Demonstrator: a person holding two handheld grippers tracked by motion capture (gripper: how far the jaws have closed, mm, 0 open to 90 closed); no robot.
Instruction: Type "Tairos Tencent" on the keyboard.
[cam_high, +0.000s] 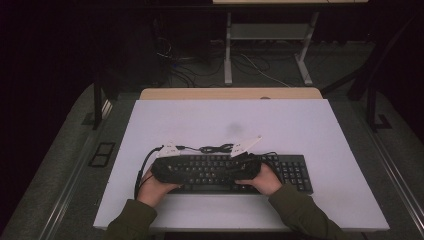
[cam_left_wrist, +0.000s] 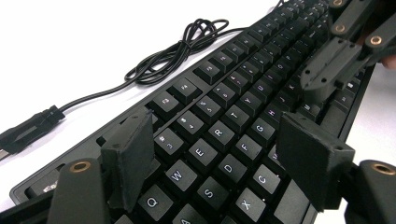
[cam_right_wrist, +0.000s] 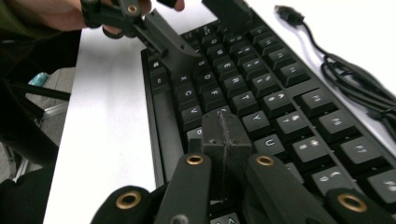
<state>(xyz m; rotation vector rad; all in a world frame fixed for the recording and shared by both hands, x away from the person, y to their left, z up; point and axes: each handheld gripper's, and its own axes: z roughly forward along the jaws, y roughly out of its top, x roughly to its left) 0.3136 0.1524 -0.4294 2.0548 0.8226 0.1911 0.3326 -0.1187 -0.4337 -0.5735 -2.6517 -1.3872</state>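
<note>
**Inspector:** Start with the largest item. Where does the keyboard (cam_high: 235, 172) lie?

**Assistant:** Flat on the white table (cam_high: 310, 130), directly beneath both grippers, long edge toward the person. That puts the key rows square under each tool, which suits pressing keys from above.

**Inspector:** The left gripper (cam_left_wrist: 212, 154)?

**Assistant:** Jaws spread apart, holding nothing. They straddle the letter keys around E, R, D and F, hovering just over the caps. I judge it is poised rather than pressing; no pad is seen touching a key.

**Inspector:** And the right gripper (cam_right_wrist: 224, 135)?

**Assistant:** Jaws clenched together with nothing between them, forming one blunt tip. That tip sits low over the keys near the middle of the board, beside Y and U. Closed jaws make a single point, likely so one key can be struck without catching its neighbours. Contact itself cannot be confirmed.

**Inspector:** The cable (cam_left_wrist: 177, 51)?

**Assistant:** Loosely coiled on the table beyond the keyboard's far edge, ahead of both grippers. Its plug (cam_left_wrist: 32, 126) lies free, unconnected, to the left gripper's outer side, clear of the working area.
</note>
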